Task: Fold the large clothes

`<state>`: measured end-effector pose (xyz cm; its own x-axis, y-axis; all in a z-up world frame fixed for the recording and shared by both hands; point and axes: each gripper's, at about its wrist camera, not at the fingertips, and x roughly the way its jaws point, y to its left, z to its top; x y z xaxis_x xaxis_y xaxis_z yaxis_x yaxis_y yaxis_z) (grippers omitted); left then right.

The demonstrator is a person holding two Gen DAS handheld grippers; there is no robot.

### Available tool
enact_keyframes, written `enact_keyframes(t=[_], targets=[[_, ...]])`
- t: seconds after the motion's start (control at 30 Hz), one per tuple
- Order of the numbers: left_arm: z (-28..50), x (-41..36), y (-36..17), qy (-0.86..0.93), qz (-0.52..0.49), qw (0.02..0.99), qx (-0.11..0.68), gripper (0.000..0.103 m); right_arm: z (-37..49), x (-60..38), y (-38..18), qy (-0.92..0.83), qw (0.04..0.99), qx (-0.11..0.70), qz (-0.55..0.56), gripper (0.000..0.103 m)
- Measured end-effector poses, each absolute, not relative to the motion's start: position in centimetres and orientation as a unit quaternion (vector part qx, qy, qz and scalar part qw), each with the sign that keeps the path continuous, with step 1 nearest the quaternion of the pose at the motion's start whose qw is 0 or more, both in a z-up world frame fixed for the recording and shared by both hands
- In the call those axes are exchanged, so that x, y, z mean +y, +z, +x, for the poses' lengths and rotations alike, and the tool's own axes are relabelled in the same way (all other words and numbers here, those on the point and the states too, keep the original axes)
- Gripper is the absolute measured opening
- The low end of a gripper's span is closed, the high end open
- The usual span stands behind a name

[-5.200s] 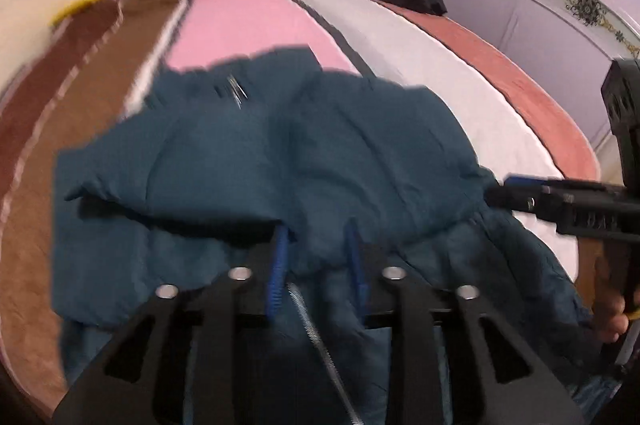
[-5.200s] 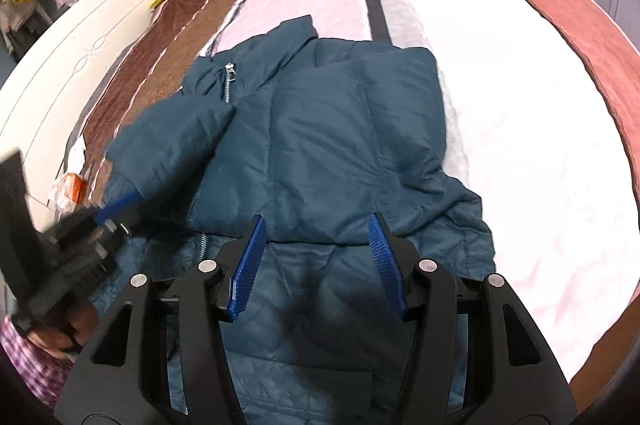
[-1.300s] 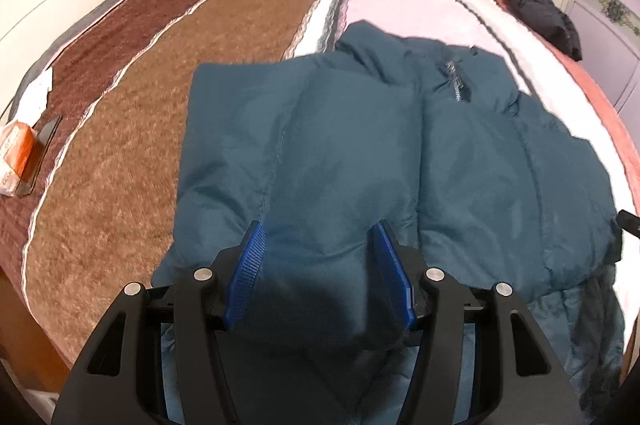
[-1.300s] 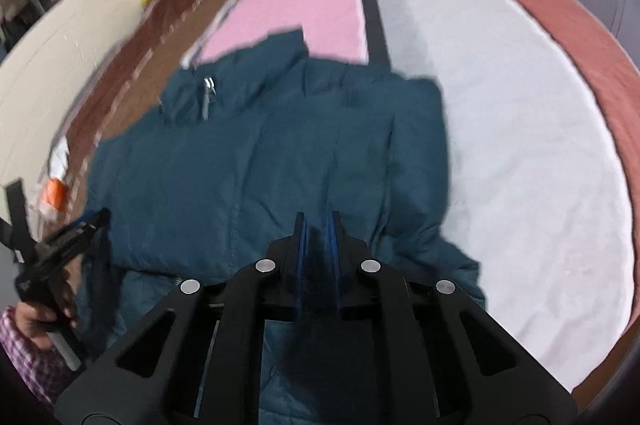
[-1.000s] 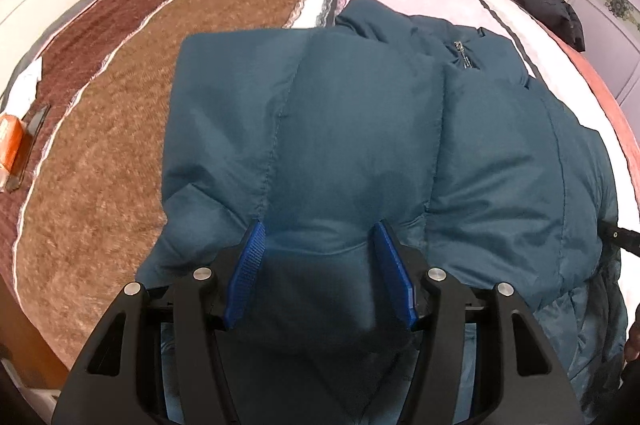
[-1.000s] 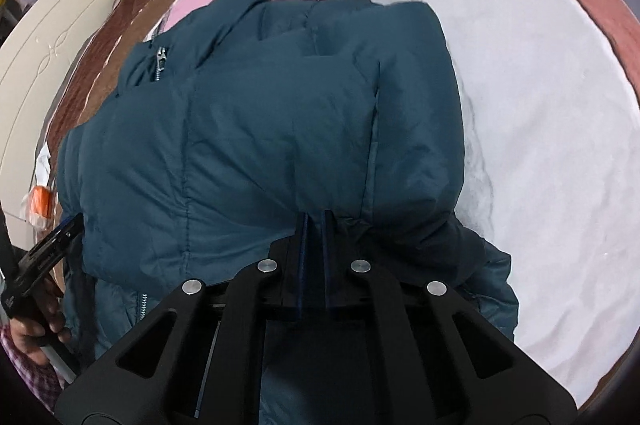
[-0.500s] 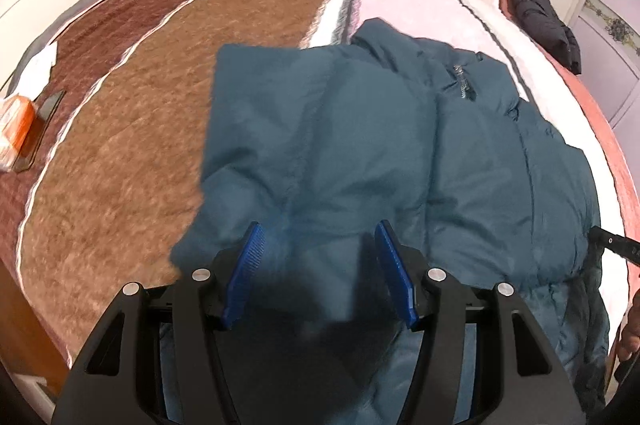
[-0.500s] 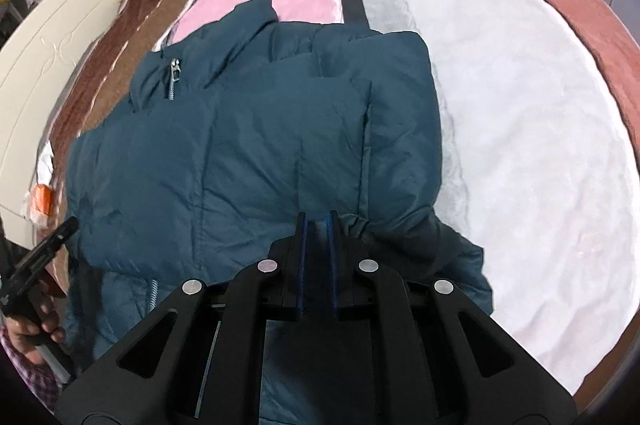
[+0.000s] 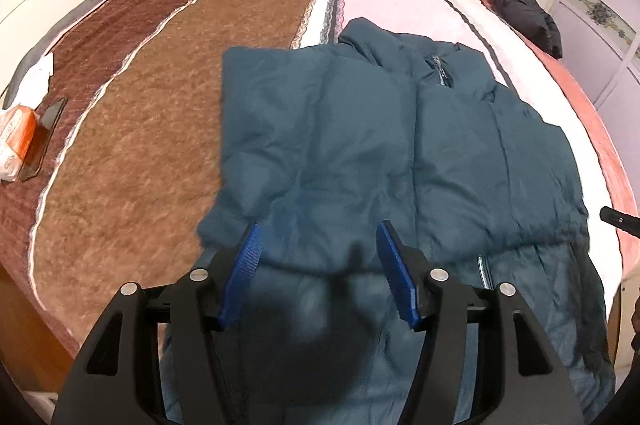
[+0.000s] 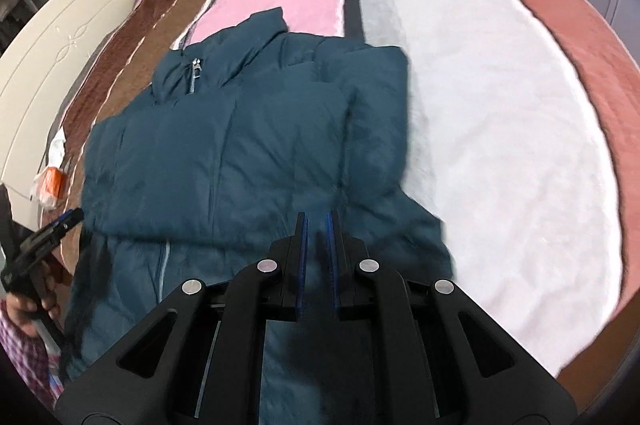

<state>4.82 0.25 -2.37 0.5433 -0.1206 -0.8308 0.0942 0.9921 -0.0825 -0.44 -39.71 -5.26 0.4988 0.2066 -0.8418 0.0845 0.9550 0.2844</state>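
**Folding the jacket: the long axis runs straight ahead of both grippers**

Looking along the left gripper, we see its blue pads spread wide apart with nothing between them; they hang just above the near edge of the folded-in left sleeve. The teal puffer jacket lies flat on the bed, directly ahead of this gripper, collar at the far end and hem at the near end, trailing beneath and behind the fingers toward the bed's edge.

From the right gripper the layout mirrors this. Its pads sit nearly together with only a narrow slit between them; jacket fabric is right at the tips, but we cannot tell whether any is pinched. The jacket stretches away in front, zipper pull and collar far ahead and to the left, the folded right sleeve just ahead and slightly right.

The relation that matters, we judge: the garment's long axis points away from both grippers, and the unfolded lower part is the portion nearest them. Both sleeves appear already laid over the chest, so the likely next fold carries the hem forward, away from us, toward the collar. Each gripper stands on its own side of the zipper line, roughly equally near the hem, so neither has a clear advantage; a two-handed lift of the near edge looks natural.
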Motion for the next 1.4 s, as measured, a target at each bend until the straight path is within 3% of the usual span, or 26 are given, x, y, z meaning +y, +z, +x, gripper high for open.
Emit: enact_keyframes(t=[0.33,0.57,0.77,1.03,1.2,1.4], targets=[[-1.5,3.1,-0.6,-0.064,0.029,0.874,0.480,0.059,-12.0,-42.9,-5.3,0.010,0.838,0.527,0.142,0.021],[-5.2,5.3,-0.5,-0.061,0.010,0.868,0.493,0.065,-19.8,-46.1,-6.3,-0.011,0.802,0.565,0.196,0.047],[-7.9,7.3,-0.6,-0.053,-0.011,0.869,0.492,0.066,-23.4,-47.1,-8.0,0.011,0.751,0.600,0.276,0.053],[-10.3,9.3,0.1,-0.056,-0.018,0.874,0.483,0.066,-24.3,-46.0,-8.6,0.059,0.717,0.618,0.317,0.052],[-11.9,10.8,0.0,-0.050,-0.027,0.870,0.490,0.067,-24.0,-44.5,-7.4,0.062,0.740,0.614,0.266,0.023],[-14.1,12.5,-0.7,-0.070,-0.067,0.853,0.512,0.075,-23.2,-43.0,-6.7,0.060,0.759,0.615,0.205,0.016]])
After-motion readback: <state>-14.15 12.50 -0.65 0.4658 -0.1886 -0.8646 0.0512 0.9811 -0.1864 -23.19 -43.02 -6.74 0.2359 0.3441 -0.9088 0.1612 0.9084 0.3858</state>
